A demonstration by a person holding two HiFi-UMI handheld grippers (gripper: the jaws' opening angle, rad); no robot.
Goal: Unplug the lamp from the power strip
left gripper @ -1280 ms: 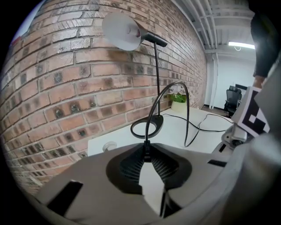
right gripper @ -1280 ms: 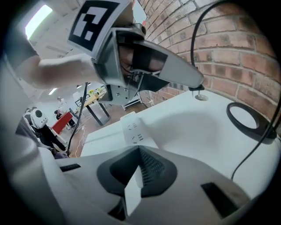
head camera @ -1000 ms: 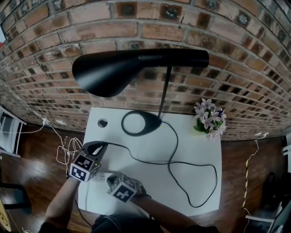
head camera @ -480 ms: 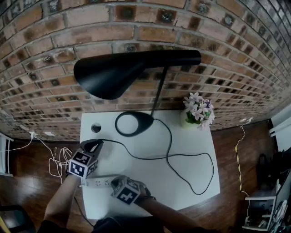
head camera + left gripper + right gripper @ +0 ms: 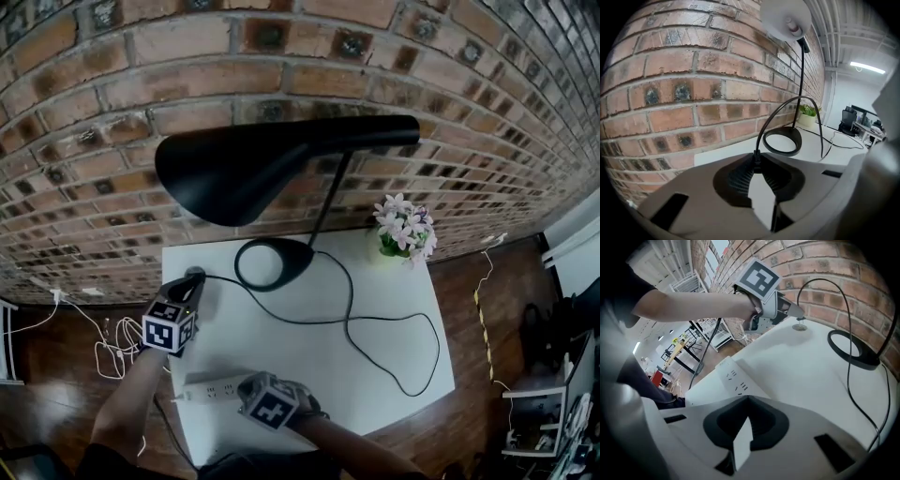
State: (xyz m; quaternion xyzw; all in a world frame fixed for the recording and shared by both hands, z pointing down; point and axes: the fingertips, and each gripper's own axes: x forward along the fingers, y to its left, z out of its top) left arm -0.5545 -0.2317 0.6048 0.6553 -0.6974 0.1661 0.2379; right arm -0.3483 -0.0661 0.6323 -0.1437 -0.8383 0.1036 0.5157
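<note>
The black lamp stands at the back of the white table, its ring base near the brick wall. Its black cord loops to the right, then runs back left into my left gripper. That gripper is shut on the cord's plug end and held above the back left corner. The white power strip lies near the front left edge with its sockets free. My right gripper is at the strip's right end, its jaw tips together over it.
A small pot of pale flowers stands at the back right corner. A round hole in the tabletop lies just under the left gripper. White cables lie tangled on the wooden floor to the left.
My left gripper has carried the plug end away from the power strip, toward the wall and the table's back left corner. The right gripper has stayed at the strip.
</note>
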